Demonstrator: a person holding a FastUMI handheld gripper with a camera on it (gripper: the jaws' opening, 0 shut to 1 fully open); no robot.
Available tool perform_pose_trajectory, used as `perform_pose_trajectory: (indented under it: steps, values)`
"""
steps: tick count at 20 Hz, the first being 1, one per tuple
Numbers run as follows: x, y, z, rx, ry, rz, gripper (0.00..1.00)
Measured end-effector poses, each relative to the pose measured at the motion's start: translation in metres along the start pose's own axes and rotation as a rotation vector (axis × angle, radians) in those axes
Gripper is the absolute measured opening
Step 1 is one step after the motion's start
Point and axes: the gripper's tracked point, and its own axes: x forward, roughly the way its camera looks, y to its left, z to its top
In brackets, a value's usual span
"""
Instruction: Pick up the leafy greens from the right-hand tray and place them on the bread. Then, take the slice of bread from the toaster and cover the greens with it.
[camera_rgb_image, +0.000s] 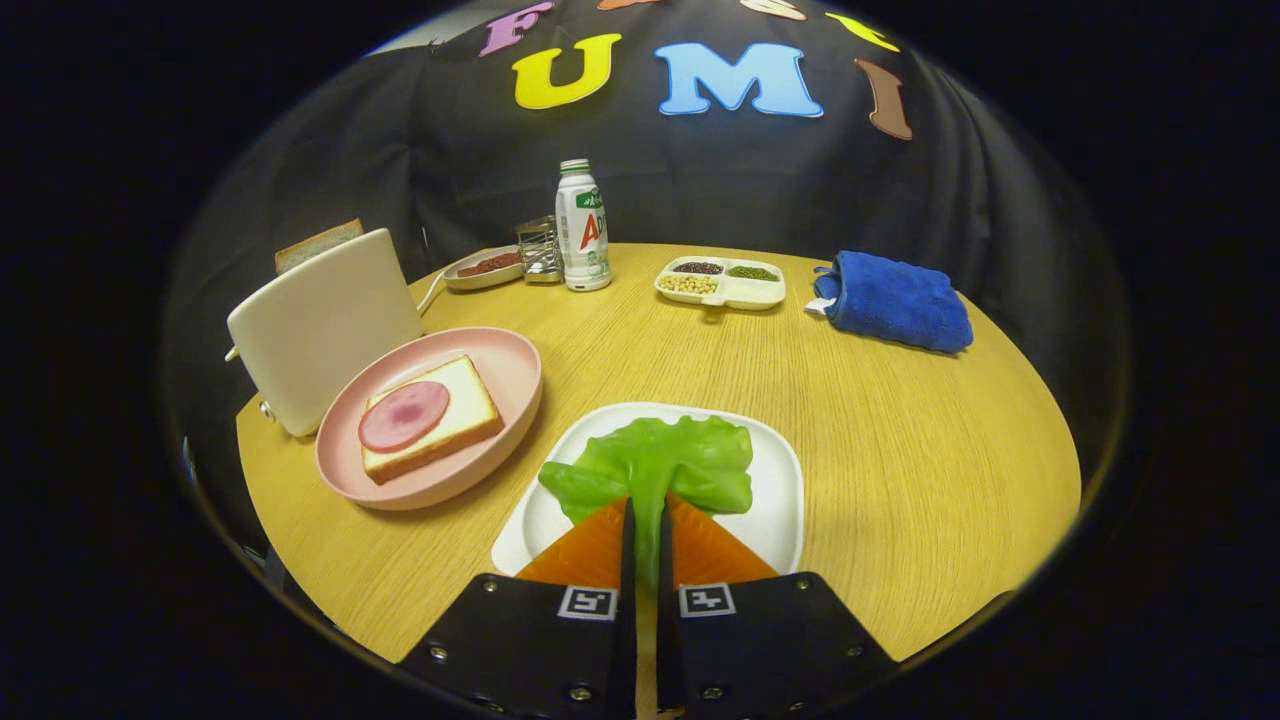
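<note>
Far left of the fingers: toaster (320, 325) with a bread slice (318, 243) sticking out the top. Just right of it, pink plate (520, 395) holding bread (470, 410) topped with a ham round (404, 415). Gripper (647, 510) is closed on the leafy greens (655, 462), stem pinched between both fingers, leaf spread just ahead over the white tray (780, 480). Beyond: bottle (582, 228), divided dish (722, 282). Far right: blue cloth (890, 302).
</note>
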Motion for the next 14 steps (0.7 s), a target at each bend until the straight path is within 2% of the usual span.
perform_pose_trajectory:
  steps: [6, 10, 14]
  values:
    - [-0.017, 0.010, 0.025, 0.044, -0.036, 0.027, 0.08]
    - [-0.032, 0.030, 0.055, 0.015, -0.096, 0.051, 0.08]
    - [-0.037, 0.073, 0.082, -0.048, -0.144, 0.110, 0.08]
